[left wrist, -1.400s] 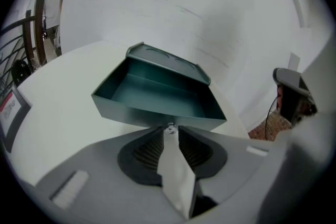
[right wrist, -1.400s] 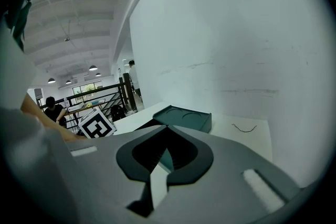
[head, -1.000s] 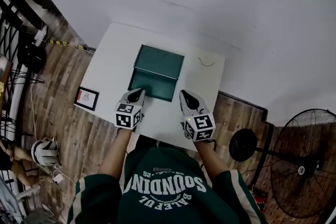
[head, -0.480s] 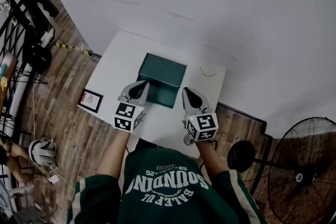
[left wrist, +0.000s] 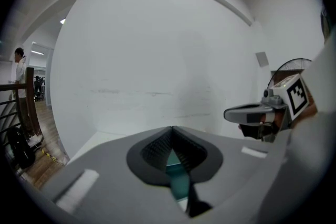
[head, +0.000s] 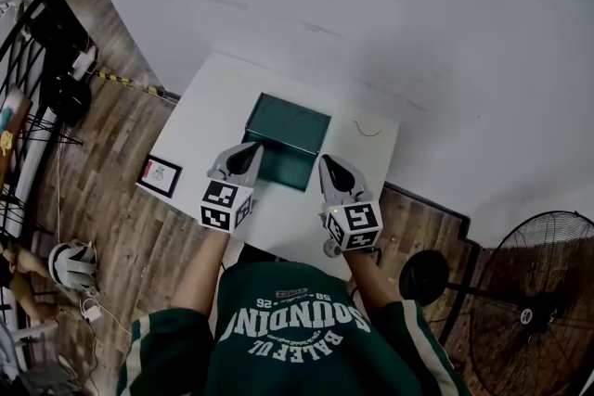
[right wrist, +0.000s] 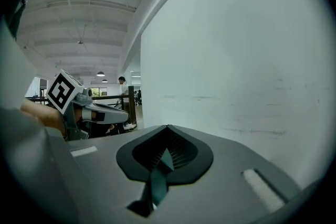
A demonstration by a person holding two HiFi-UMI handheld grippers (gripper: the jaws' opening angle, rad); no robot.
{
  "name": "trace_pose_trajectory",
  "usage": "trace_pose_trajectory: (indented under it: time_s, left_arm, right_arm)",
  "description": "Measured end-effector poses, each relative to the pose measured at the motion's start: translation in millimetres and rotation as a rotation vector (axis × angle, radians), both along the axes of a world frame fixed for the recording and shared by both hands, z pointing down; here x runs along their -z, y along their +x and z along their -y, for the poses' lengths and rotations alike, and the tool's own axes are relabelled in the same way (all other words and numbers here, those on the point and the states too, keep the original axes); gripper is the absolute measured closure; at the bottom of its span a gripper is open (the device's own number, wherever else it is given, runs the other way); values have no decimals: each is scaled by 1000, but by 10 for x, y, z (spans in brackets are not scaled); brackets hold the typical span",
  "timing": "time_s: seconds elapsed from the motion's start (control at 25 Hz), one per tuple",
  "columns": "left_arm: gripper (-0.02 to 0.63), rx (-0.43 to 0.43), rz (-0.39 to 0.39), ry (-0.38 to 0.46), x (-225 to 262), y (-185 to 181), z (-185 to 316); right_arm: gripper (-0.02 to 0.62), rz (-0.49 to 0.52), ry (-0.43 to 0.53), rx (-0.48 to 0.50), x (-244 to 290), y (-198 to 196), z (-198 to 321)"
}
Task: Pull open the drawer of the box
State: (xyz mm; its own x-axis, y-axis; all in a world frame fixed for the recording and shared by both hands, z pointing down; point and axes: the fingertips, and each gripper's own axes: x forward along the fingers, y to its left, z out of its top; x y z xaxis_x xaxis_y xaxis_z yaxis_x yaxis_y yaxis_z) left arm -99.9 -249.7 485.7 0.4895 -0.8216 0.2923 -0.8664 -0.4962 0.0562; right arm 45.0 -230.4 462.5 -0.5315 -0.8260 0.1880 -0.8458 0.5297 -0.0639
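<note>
A dark green box [head: 290,127] stands on the white table [head: 209,107], its front face turned toward me. My left gripper [head: 249,149] is shut and empty, with its tip at the box's front left corner. Just off the front right corner, my right gripper [head: 330,165] is also shut and holds nothing. In the left gripper view the jaws [left wrist: 172,128] meet at the tip, with a strip of the green box [left wrist: 177,173] showing below them. In the right gripper view the jaws [right wrist: 167,127] are closed too. I cannot tell whether either gripper touches the box.
A thin curled wire [head: 368,129] lies on the table right of the box. On the wooden floor are a framed picture [head: 158,173] at the left, a white helmet [head: 72,262], a round black base [head: 419,278] and a big fan [head: 529,292] at the right. A white wall stands behind the table.
The head camera has shifted slightly, so the table sits a little lower in view. The left gripper has edged closer to the box's front left corner. The right gripper stays put.
</note>
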Motion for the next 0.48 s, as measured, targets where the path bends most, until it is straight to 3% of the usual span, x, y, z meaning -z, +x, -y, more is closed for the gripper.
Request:
trace_pose_trajectory:
  time_s: [0.48]
  left_arm:
    - [554, 2, -3, -1, 16, -6, -23]
  right_arm:
    - [594, 6, -4, 9, -28, -14, -10]
